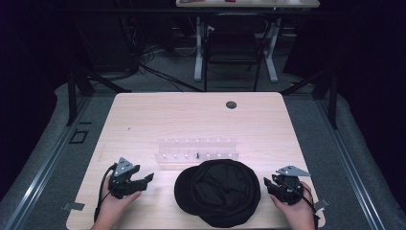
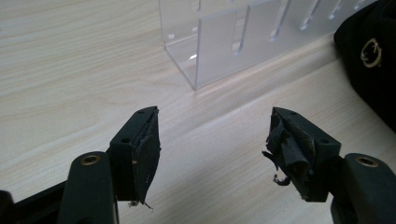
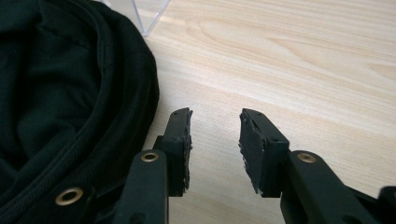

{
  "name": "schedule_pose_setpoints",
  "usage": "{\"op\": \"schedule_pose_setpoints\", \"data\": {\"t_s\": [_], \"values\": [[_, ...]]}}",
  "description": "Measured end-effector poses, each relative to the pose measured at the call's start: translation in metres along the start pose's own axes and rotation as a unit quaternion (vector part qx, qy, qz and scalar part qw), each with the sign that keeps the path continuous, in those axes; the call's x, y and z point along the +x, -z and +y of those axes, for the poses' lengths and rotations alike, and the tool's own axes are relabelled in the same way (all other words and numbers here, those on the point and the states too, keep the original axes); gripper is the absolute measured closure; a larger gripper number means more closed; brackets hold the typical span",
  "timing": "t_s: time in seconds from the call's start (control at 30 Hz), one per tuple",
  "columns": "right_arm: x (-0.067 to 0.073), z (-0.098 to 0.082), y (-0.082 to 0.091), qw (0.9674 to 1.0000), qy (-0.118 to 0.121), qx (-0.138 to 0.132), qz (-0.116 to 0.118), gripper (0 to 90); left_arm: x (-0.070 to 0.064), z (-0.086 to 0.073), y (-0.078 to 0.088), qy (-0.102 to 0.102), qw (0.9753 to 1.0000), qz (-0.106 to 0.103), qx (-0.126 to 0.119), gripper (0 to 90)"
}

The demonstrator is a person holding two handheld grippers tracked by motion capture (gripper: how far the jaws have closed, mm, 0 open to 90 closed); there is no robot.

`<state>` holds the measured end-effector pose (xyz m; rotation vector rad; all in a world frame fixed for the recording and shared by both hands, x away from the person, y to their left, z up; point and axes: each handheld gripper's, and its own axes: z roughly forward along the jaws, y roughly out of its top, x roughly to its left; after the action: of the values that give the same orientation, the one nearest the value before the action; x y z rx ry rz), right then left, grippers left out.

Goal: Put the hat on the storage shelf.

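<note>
Black cap (image 1: 218, 191) lies at the near middle of the light wood table (image 1: 143, 115), upside down by the look of it, its dark inner lining and stitched rim facing up in the right gripper view (image 3: 70, 93). Small metal eyelet on the cap near the bottom of that view. In the left gripper view the cap edge sits at far right (image 2: 369, 60), with a round gold metal emblem on it.

Clear acrylic rack (image 1: 197, 149) stands just behind the cap, slotted, with one small dark item in a slot; too small to identify. Its corner shows close up in the left gripper view (image 2: 219, 42) and as a sliver at the top of the right gripper view (image 3: 144, 14).

Left gripper (image 1: 143, 178) is held in the left hand (image 1: 115, 203), left of the cap and apart from it, jaws spread wide, nothing between them, only bare table (image 2: 212, 140). Pad lining on its jaws is torn and frayed.

Right gripper (image 1: 268, 184) is held in the right hand (image 1: 294, 208), just right of the cap. Jaws narrower, partly apart, empty (image 3: 215, 140); one jaw sits just beside the cap rim, contact cannot be told.

Dark round grommet hole (image 1: 231, 104) at the far side of the table. Folding chair (image 1: 233, 45) and a white-legged desk (image 1: 246, 5) stand beyond on the grey floor.
</note>
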<state>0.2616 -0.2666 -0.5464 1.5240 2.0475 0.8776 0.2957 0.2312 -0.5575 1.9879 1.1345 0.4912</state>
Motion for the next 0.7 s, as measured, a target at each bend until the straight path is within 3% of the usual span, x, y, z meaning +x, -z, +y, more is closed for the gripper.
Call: {"op": "schedule_pose_setpoints", "data": {"t_s": [0.13,0.3,0.47,0.5,0.7], "values": [[-0.001,0.002,0.001,0.9991,-0.025,0.006,0.034,67.7,-0.004,-0.001,-0.002,-0.013,0.9998,0.004,0.012,39.3],[0.001,0.007,0.008,0.9982,-0.041,0.000,0.044,68.9,-0.008,0.001,-0.002,-0.013,0.9999,-0.007,0.008,43.4],[0.008,0.013,0.015,0.9980,-0.046,0.003,0.045,67.8,-0.014,0.002,-0.001,-0.026,0.9997,0.001,0.006,45.1],[0.008,0.015,0.016,0.9976,-0.048,0.008,0.050,67.9,-0.014,0.003,-0.002,-0.030,0.9996,0.001,0.005,48.9],[0.006,0.029,0.016,0.9928,-0.077,0.058,0.071,69.5,-0.012,0.005,-0.005,-0.003,0.9999,-0.006,0.010,52.7]]}}
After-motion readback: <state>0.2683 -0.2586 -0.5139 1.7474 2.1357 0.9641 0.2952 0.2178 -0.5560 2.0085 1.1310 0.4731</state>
